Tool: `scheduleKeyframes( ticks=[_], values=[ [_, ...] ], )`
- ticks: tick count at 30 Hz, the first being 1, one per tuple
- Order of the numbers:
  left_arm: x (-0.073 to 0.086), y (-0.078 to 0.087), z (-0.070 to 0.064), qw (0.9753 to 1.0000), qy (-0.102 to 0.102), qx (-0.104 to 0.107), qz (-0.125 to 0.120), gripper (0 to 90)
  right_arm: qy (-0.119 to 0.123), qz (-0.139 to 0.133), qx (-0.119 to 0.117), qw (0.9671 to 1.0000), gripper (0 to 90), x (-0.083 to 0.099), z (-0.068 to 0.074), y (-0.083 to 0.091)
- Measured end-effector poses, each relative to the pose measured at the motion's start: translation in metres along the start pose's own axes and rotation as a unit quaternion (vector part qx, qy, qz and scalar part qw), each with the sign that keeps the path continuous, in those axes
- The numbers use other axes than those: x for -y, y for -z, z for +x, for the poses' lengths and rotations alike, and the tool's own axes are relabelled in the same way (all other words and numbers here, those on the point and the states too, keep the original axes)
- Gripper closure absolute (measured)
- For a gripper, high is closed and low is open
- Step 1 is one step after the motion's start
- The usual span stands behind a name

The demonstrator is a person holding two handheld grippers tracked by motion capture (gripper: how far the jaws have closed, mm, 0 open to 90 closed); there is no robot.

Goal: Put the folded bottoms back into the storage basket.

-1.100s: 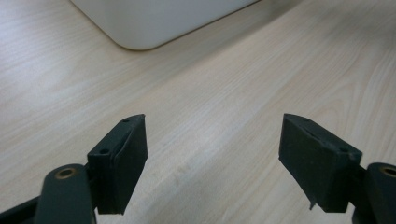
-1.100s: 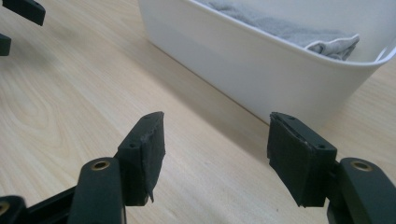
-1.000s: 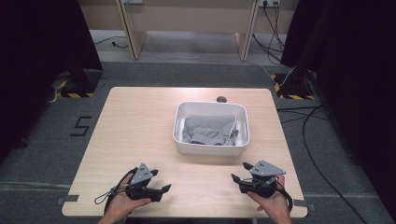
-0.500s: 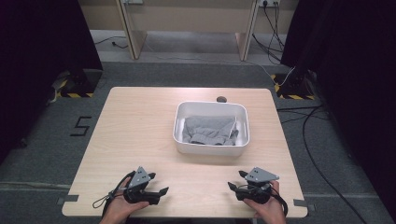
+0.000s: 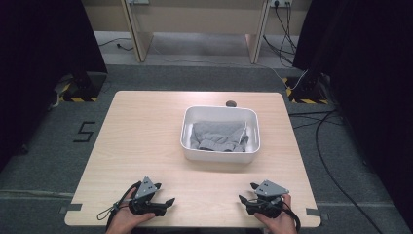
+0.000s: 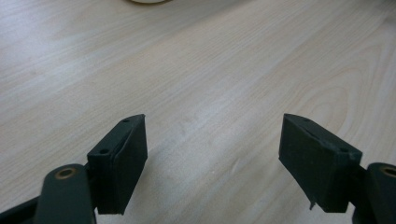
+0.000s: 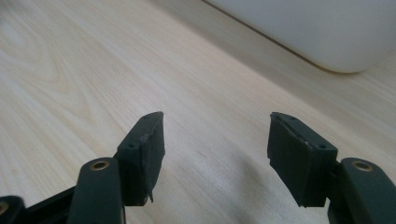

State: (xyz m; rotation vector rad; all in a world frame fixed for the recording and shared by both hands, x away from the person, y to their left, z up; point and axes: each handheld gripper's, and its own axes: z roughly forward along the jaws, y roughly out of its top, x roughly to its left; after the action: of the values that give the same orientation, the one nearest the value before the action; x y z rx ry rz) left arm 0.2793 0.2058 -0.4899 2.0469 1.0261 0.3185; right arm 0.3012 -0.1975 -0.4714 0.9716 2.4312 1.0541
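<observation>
1. Resting low at the near edge of the desk point(image 5: 146, 126), left gripper point(image 5: 168, 201) and right gripper point(image 5: 242, 199), each held in a hand and well apart from one another.
2. Spread wide and empty in the left gripper view: left fingers point(image 6: 119, 163) released, nothing but bare wood between them.
3. Likewise released on the right: right fingers point(image 7: 140, 156) parted over bare desk, gripping nothing.
4. Lying crumpled inside the white tub point(image 5: 187, 146), a grey cloth point(image 5: 219, 136), bunched toward the middle and right of the tub floor, well apart from both grippers.
5. Standing right of centre on the desk, the tub, with its near wall showing as a pale curve point(image 7: 303, 32) at the top of the right gripper view; closer to the right gripper than to the left.
6. Sitting just beyond the tub's far rim, a small dark round thing point(image 5: 231, 103), too small to identify.
7. Judging from the open fingers and the pose at the near edge: a rest or ready stance, probably chosen to keep the tub unobstructed and both hands equally free for a reach.
8. Judging the cloth: soft and loose, likely to sag and drape if pinched at one fold, hence likely easier with two grips.
</observation>
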Motion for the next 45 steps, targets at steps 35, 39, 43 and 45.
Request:
scheduleKeyframes(
  ticks=[35,39,43,45],
  values=[
    [0.013,-0.004,-0.010,0.9996,-0.024,-0.014,-0.010,16.3,-0.024,-0.012,-0.002,0.9996,28.7,0.022,0.000,-0.005],
    [0.013,-0.004,-0.010,0.9996,-0.024,-0.014,-0.011,16.3,-0.024,-0.012,-0.002,0.9996,28.7,0.022,0.000,-0.005],
    [0.013,-0.004,-0.010,0.9996,-0.023,-0.014,-0.011,16.3,-0.024,-0.013,-0.002,0.9996,28.7,0.022,0.000,-0.005],
    [0.013,-0.004,-0.010,0.9996,-0.023,-0.014,-0.011,16.3,-0.024,-0.013,-0.002,0.9996,28.6,0.022,0.000,-0.005]
  ],
)
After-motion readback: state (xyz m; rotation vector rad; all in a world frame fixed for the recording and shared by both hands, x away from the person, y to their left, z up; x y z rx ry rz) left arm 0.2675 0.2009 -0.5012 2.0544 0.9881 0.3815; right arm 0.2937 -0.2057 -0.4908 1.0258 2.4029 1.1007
